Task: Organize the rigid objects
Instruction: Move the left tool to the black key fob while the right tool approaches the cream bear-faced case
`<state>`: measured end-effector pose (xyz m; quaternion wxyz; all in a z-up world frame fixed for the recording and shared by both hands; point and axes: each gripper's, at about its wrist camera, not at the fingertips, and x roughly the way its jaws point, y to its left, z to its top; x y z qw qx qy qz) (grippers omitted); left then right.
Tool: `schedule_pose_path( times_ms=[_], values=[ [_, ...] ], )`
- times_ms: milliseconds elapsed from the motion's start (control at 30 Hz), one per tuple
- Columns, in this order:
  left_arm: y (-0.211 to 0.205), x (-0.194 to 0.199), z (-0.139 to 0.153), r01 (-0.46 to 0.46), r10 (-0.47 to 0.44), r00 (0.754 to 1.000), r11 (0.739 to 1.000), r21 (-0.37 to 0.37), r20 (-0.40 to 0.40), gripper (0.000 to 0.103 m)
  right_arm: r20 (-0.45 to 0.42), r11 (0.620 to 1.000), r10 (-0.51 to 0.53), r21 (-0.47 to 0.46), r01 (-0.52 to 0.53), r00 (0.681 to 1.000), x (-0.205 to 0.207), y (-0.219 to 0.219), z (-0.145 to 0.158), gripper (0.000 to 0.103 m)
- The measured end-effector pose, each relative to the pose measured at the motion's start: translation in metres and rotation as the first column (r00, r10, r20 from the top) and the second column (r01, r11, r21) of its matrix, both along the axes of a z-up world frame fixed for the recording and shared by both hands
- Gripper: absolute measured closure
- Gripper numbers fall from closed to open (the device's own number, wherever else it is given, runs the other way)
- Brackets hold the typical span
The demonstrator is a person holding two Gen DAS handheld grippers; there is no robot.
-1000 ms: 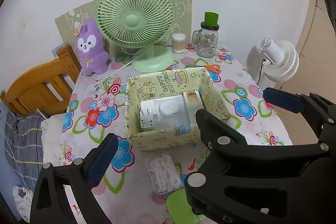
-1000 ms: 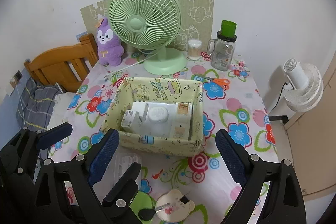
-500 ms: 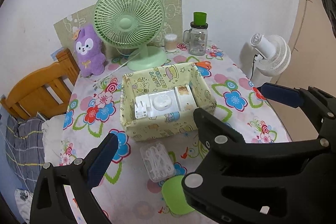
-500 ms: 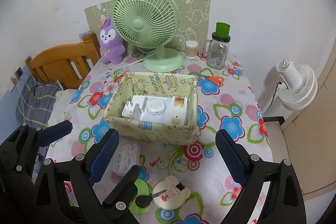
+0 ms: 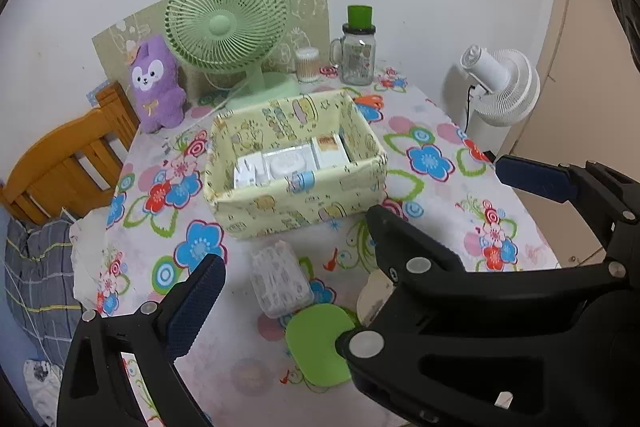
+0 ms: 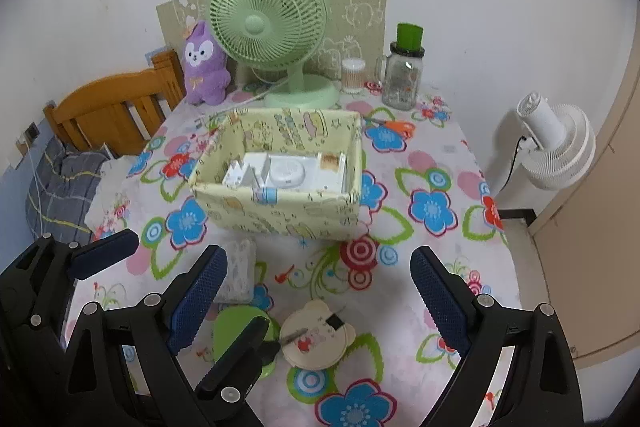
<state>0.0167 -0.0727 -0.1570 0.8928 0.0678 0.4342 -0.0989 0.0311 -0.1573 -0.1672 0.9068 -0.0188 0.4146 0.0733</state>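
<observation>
My left gripper (image 5: 360,239) is spread wide and holds nothing; my right gripper (image 6: 320,291) is likewise wide and empty, hovering over the near part of the table (image 6: 400,291). Between my right fingers lies a bare stretch of flowered cloth, with the table's right edge dropping off at three o'clock toward a white floor fan (image 6: 556,147). At nine o'clock a wooden chair (image 6: 108,103) stands against the table's left edge.

The yellow fabric basket (image 6: 288,215) sits at twelve o'clock in the middle of the table, with white boxes (image 6: 284,173) lying flat inside. Behind it, along the white wall, stand a green desk fan (image 6: 272,27), a purple plush (image 6: 204,67), a cotton-swab tub (image 6: 353,75) and a glass jar with a green lid (image 6: 402,75); orange scissors (image 6: 394,127) lie at one o'clock of the basket.

Just this side of the basket lies a clear plastic case (image 5: 280,279), at its near end a green rounded lid (image 5: 320,345), and just beside that, at three o'clock, a cream bear-shaped case (image 6: 318,341).
</observation>
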Motion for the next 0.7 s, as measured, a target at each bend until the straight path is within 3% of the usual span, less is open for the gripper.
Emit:
schedule_pose_path(
  times_ms=[167,700],
  values=[
    [-0.008,-0.005,-0.008,0.005,-0.006,1.0,0.999,0.035,0.012,0.002,-0.018,1.0,-0.011,-0.003,0.011,1.0,-0.002,-0.006,-0.011,0.008],
    [-0.019,-0.01,-0.063,-0.016,0.016,0.997,1.0,0.007,-0.074,0.002,-0.091,0.999,-0.031,-0.039,0.027,0.995,-0.007,-0.018,-0.067,0.008]
  ],
)
